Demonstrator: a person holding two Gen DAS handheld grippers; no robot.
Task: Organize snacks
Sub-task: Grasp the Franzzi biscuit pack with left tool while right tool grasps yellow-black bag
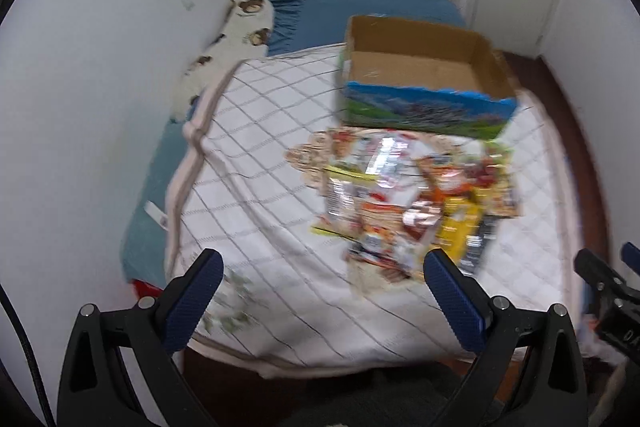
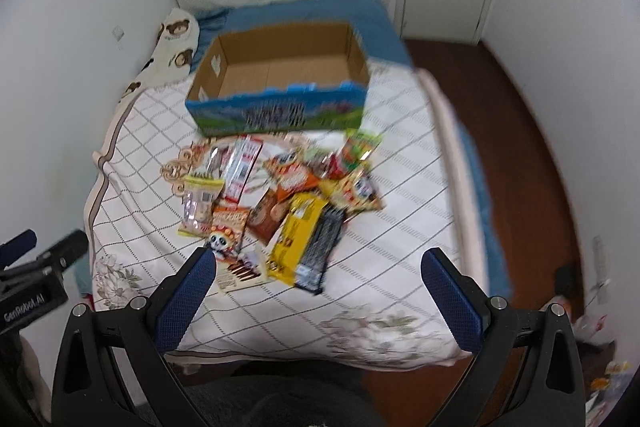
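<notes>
Both grippers hang above the foot of the bed (image 2: 132,163), the right gripper (image 2: 320,267) and left gripper (image 1: 324,269) each with its 2 blue fingers (image 2: 188,297) spread wide and holding nothing, probably readied for a first pick. Ahead, the snack packets (image 2: 280,203) lie heaped on the quilt just in front of the cardboard box (image 2: 280,111), which sits open-topped and bare inside, likely placed close so packets can be dropped straight in.

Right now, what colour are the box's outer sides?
Box: blue sky over green landscape print, clearest in the right wrist view.
</notes>
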